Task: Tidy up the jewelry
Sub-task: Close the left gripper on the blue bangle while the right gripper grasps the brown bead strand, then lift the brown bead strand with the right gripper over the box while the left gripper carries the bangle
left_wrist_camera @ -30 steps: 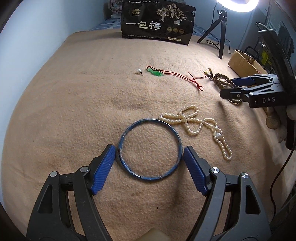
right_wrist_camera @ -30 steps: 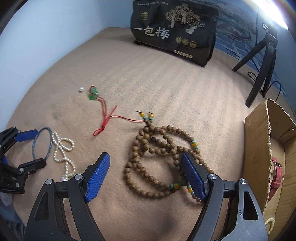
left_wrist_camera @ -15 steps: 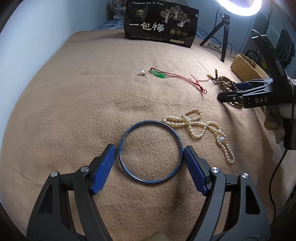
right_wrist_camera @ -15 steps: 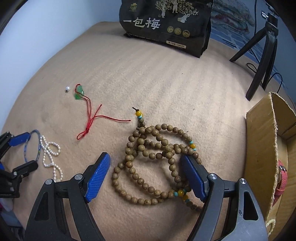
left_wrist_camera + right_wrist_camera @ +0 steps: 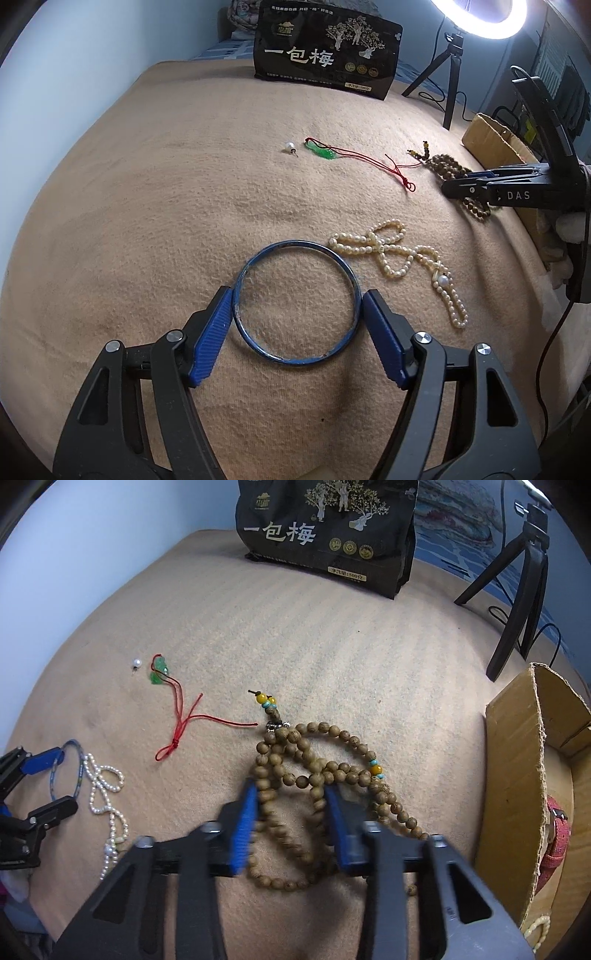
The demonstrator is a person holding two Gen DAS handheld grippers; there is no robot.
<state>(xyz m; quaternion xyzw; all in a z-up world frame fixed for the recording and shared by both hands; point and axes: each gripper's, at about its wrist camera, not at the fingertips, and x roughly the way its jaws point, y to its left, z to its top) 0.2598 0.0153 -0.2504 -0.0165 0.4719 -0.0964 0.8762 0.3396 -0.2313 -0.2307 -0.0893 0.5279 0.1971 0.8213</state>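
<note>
Clutter rings our two claws on the tan blanket: a black snack bag standing at the far edge, a tripod to its right, and a cardboard box beside the wooden bead strand. Between lie a pearl stud, a green pendant on red cord and a pearl necklace. Our left claw stands spread around the blue bangle, a thin, scuffed ring lying flat, left pad touching it, right pad just clear. Our right claw has just been closing and now pinches several loops of brown beads with yellow and turquoise accents.
</note>
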